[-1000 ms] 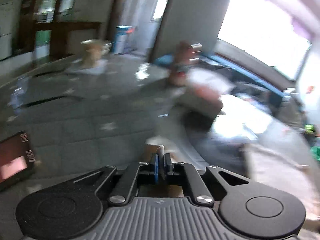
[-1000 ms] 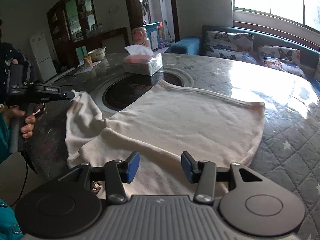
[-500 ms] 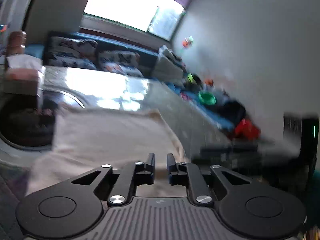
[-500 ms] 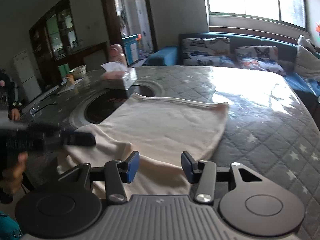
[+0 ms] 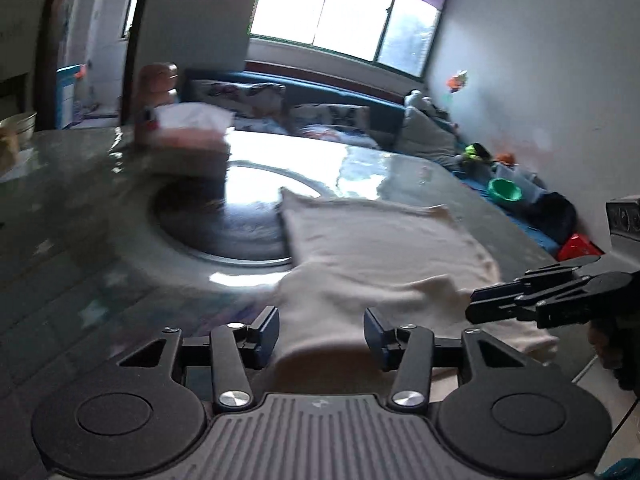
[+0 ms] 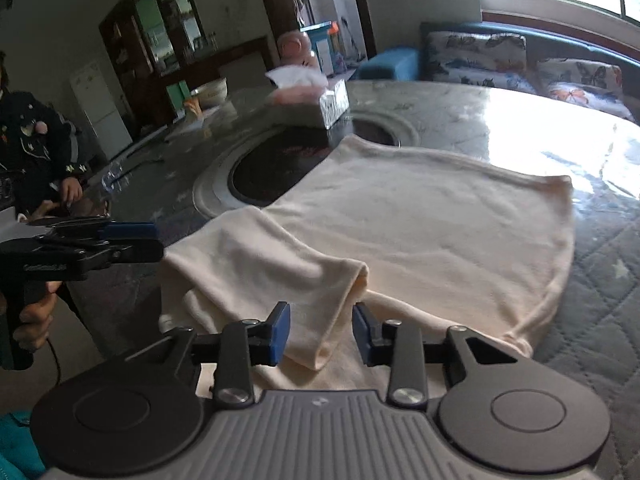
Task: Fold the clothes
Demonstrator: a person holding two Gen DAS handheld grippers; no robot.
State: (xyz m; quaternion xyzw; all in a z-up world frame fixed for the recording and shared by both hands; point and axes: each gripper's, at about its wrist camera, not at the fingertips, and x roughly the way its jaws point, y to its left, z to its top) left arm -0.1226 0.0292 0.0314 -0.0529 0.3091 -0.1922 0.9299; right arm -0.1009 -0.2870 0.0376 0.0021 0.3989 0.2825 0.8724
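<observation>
Garment (image 6: 420, 216), cream knit, soft and light, I judge; sleeve (image 6: 280, 272) folded across its near left. Left gripper (image 5: 320, 330) and right gripper (image 6: 321, 334) both gape, empty; I'd pinch hems or corners.

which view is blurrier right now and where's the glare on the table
Left wrist view: motion-smeared, worst on the tissue box; the window is blown out and glare streaks the table behind the cream garment. Right wrist view: sharper, the garment reads clearly; glare whitens the table's far right. Both bend at the edges.
</observation>
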